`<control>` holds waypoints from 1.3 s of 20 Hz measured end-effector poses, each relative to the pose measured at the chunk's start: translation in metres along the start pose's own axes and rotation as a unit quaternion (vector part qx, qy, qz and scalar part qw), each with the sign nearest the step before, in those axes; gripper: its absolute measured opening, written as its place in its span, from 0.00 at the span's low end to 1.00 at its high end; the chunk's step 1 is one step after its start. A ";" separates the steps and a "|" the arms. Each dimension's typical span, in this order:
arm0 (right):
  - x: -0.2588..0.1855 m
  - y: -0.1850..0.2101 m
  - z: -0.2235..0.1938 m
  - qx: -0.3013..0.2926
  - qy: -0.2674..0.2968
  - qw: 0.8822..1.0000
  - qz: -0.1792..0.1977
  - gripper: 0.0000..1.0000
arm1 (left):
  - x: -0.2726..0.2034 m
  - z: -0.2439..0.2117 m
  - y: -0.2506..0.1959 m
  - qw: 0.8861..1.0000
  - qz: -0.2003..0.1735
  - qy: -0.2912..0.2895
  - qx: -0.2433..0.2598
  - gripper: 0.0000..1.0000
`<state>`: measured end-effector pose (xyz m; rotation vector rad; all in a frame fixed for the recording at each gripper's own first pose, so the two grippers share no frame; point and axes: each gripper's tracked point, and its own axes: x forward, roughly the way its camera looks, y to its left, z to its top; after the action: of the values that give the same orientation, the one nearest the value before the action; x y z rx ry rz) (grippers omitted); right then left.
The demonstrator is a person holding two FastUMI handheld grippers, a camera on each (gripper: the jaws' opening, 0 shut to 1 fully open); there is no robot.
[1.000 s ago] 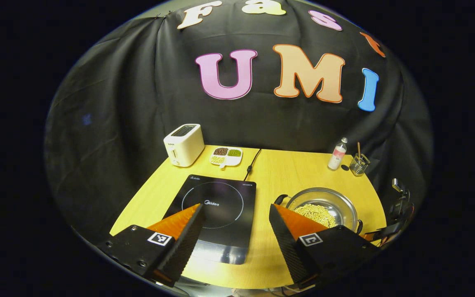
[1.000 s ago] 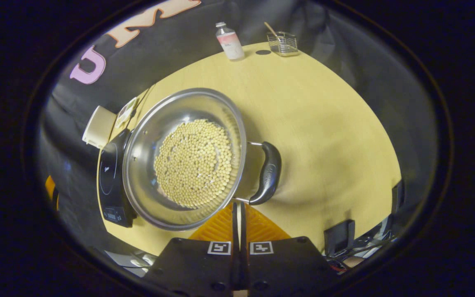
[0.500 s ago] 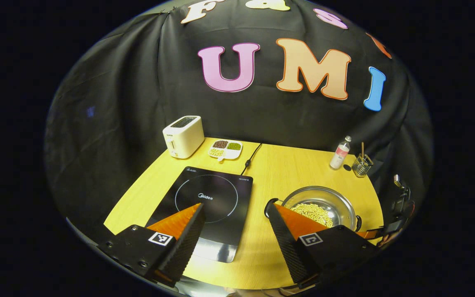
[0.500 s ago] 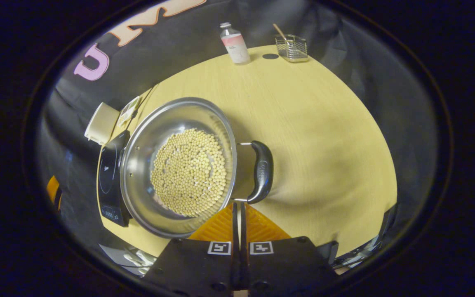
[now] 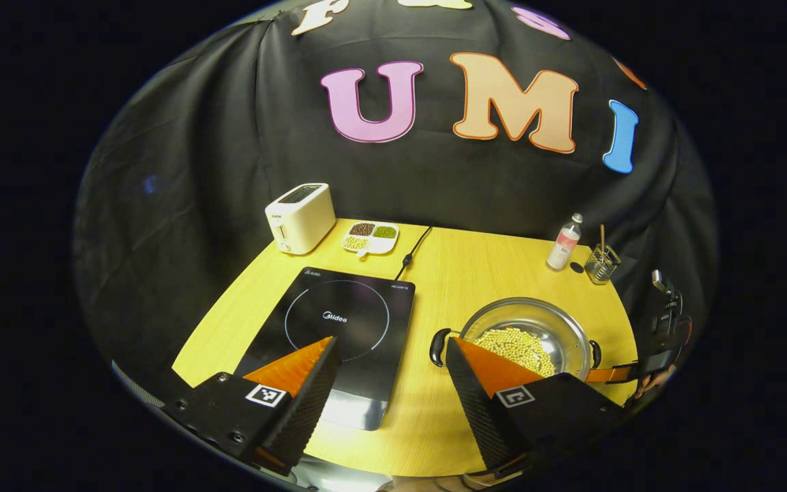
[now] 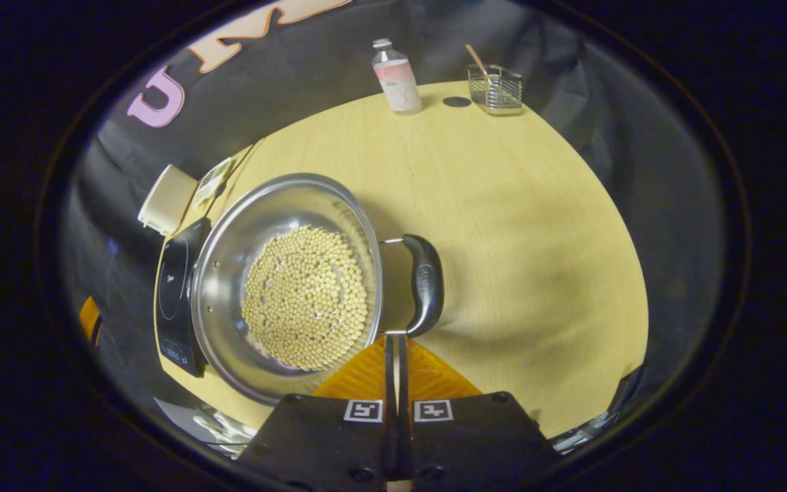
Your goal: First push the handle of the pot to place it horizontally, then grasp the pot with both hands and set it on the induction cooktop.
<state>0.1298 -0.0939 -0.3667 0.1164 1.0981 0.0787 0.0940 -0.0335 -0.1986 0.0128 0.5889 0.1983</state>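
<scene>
A steel pot (image 5: pixel 549 321) of pale beans stands on the right of the wooden table (image 5: pixel 475 266), its black handles pointing left and right. In the right gripper view the pot (image 6: pixel 229 239) lies just ahead, and my right gripper (image 6: pixel 393 337) is shut, its tips touching the near end of the black handle (image 6: pixel 425 281). The black induction cooktop (image 5: pixel 339 311) lies left of the pot. My left gripper (image 5: pixel 391 345) hovers open over the table's near edge, between cooktop and pot, holding nothing.
A white toaster (image 5: pixel 300 217) and a divided dish of beans (image 5: pixel 371 239) stand at the back left, with the cooktop's cable (image 5: pixel 410 254) beside them. A small bottle (image 5: pixel 563 242) and a wire basket (image 5: pixel 600 265) stand at the back right.
The pot has turned on the table, its handles swinging towards left and right, with the shut right gripper staying at the near handle. The left gripper has drawn back a little, still open.
</scene>
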 end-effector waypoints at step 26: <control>-0.005 -0.002 0.053 0.067 0.008 0.995 0.070 0.99 | 0.095 -0.061 -0.063 0.986 -0.100 0.135 0.001 0.96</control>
<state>0.1751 -0.0998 -0.3385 0.3142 1.1096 0.1318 0.1490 -0.0804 -0.3065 -0.0712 0.8560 0.0039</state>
